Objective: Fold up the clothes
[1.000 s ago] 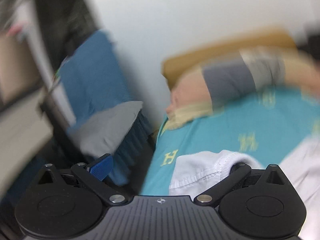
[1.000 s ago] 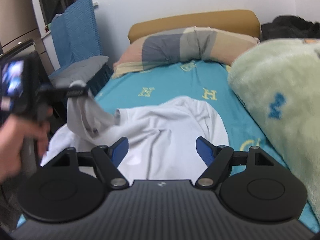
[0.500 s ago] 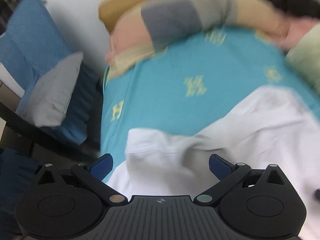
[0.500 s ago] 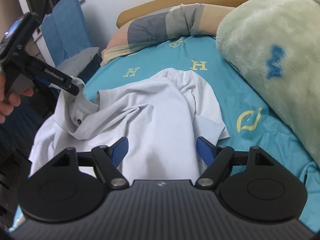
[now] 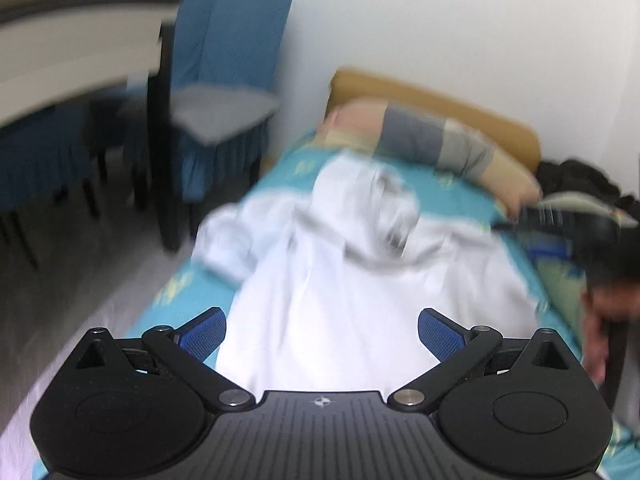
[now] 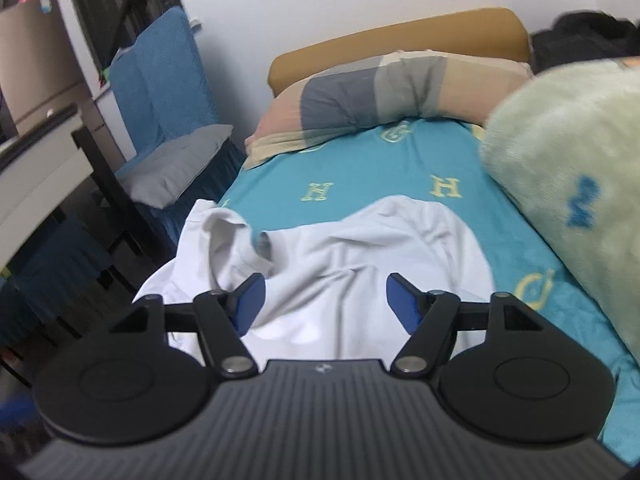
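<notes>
A white shirt lies rumpled on the teal bed sheet, its collar end bunched at the left. In the left wrist view the shirt is blurred by motion. My left gripper is open and empty, hovering over the shirt's near part. My right gripper is open and empty above the shirt's near edge. The right gripper also shows as a dark blur at the right of the left wrist view.
A striped pillow and tan headboard are at the bed's far end. A pale green blanket lies along the right. A blue chair with a grey cushion and a dark-legged table stand left of the bed.
My left gripper let go of the shirt's collar and pulled back toward the near end of the bed. The collar now lies on the bed. My right gripper's jaws have narrowed a little.
</notes>
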{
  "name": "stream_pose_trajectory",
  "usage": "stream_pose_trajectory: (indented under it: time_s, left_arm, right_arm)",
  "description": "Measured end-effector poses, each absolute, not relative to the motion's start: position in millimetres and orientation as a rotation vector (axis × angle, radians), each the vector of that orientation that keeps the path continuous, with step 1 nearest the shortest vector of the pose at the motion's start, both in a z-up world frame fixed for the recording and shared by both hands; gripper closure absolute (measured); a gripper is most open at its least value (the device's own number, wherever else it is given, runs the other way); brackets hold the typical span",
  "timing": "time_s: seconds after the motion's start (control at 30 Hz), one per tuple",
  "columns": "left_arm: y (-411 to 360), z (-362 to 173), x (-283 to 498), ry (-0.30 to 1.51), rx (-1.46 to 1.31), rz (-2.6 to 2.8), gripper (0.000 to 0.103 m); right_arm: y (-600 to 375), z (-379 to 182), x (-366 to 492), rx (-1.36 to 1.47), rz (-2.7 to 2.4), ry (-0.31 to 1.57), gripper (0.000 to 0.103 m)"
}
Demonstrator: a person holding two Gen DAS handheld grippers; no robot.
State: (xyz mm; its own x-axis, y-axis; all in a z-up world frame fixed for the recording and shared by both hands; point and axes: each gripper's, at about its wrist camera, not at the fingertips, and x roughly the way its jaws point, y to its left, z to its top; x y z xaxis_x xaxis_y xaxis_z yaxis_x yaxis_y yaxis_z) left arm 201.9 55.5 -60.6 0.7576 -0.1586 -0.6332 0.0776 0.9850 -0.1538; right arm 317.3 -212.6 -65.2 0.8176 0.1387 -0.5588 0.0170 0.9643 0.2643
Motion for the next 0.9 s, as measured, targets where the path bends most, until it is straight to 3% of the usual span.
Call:
stream_pose_trajectory:
  time_s: [0.37, 0.53, 0.57, 0.63, 0.9]
  left_arm:
    - [96.6, -129.9, 250.8, 0.624, -0.210, -0.008, 0.000]
    - [110.5, -147.2, 267.9, 0.631, -0.291, 0.006, 0.000]
    - [110.4, -148.8, 267.7, 0.628, -0.293, 0.005, 0.000]
    - [110.8, -150.1, 265.0, 0.624, -0.291, 0.003, 0.000]
    - [112.5, -146.9, 260.7, 0.598, -0.297, 0.036, 0.000]
  right_arm:
    - [-155.9, -120.7, 467.9, 0.011, 0.055, 0.671, 0.039]
    - [-131.1, -148.5, 492.6, -0.126, 0.193, 0.770, 0.041]
    - [-125.9, -153.2, 494.4, -0.157, 0.219, 0.784, 0.045]
    - [-128.9, -149.5, 496.8, -0.126, 0.216, 0.778, 0.093]
    - [-156.2, -93.2, 516.9, -0.079, -0.048, 0.551, 0.095]
